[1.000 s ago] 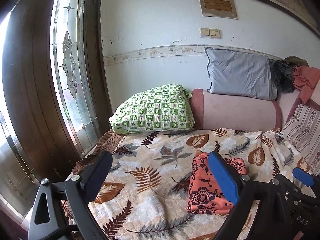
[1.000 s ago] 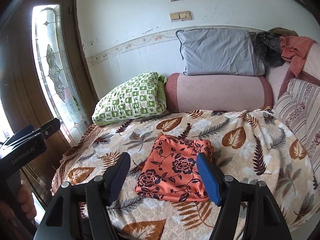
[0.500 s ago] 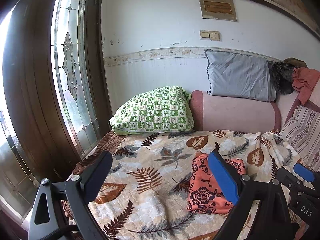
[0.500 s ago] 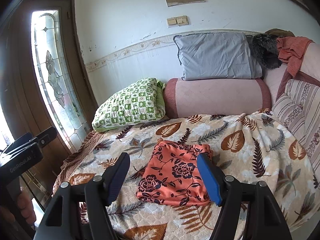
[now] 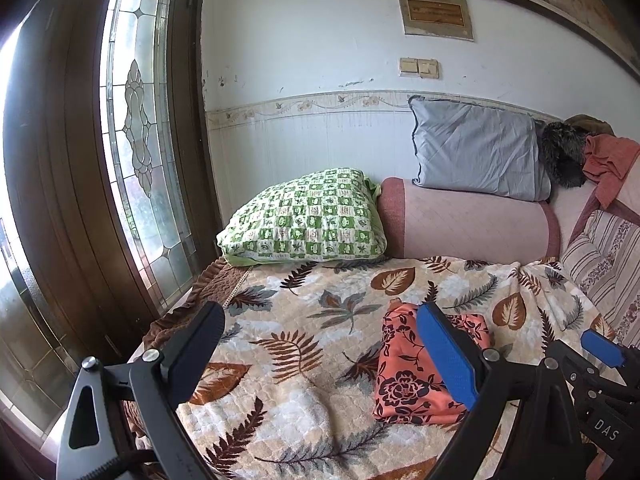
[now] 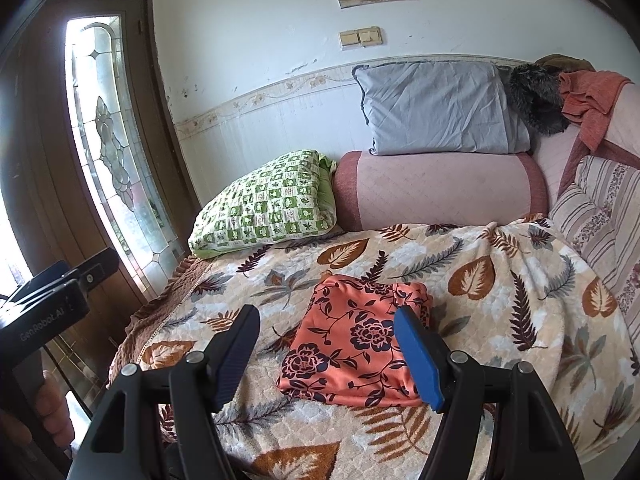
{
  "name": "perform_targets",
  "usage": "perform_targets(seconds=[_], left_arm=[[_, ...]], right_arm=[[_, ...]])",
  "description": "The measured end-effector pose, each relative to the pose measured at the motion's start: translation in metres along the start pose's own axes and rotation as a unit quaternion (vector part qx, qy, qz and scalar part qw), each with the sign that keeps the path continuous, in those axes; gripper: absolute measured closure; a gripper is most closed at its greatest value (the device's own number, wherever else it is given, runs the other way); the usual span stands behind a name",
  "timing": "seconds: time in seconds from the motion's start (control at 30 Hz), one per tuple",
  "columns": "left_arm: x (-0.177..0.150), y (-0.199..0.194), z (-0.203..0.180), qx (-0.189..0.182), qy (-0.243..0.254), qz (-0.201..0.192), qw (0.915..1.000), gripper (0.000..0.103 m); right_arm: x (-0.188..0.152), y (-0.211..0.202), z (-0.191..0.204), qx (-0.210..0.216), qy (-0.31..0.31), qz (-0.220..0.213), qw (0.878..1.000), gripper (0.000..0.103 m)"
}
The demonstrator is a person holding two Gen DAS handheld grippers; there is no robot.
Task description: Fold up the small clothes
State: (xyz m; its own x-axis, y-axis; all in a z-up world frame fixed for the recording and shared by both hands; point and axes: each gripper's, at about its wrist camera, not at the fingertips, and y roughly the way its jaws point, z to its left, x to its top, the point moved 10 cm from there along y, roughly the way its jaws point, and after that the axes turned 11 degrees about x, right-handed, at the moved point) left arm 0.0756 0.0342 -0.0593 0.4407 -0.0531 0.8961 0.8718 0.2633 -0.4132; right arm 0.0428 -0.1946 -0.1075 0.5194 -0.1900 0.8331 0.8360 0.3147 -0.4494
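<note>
Folded floral garment lies finished on the bed, both grippers held off it and empty.

Nearest, the right gripper (image 6: 326,354) hangs above the near edge of the bed with its fingers (image 6: 418,354) spread wide and nothing between them; the left gripper (image 5: 320,356) sits off to the left, likewise spread and empty, apart from the cloth. Between and just beyond the right fingers lies the orange floral garment (image 6: 356,344), a compact rectangle flat on the leaf-print blanket (image 6: 500,292), mid-bed where both grippers could reach it; the fold looks complete, which would explain why neither grips it. Farther back a green checked pillow (image 6: 266,206) and a pink bolster (image 6: 436,190) line the wall, a grey pillow (image 6: 438,108) on top, clear of the folding space.
</note>
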Motion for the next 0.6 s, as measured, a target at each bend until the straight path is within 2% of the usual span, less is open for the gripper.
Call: perform_targets(seconds=[0.6], left_arm=[[-0.0015,0.0022,-0.0004,-0.003,0.002,0.002,1.0,0.006]], right_arm=[[0.0012,0.0031,0.0025,0.005,-0.003,-0.001,1.0,0.03]])
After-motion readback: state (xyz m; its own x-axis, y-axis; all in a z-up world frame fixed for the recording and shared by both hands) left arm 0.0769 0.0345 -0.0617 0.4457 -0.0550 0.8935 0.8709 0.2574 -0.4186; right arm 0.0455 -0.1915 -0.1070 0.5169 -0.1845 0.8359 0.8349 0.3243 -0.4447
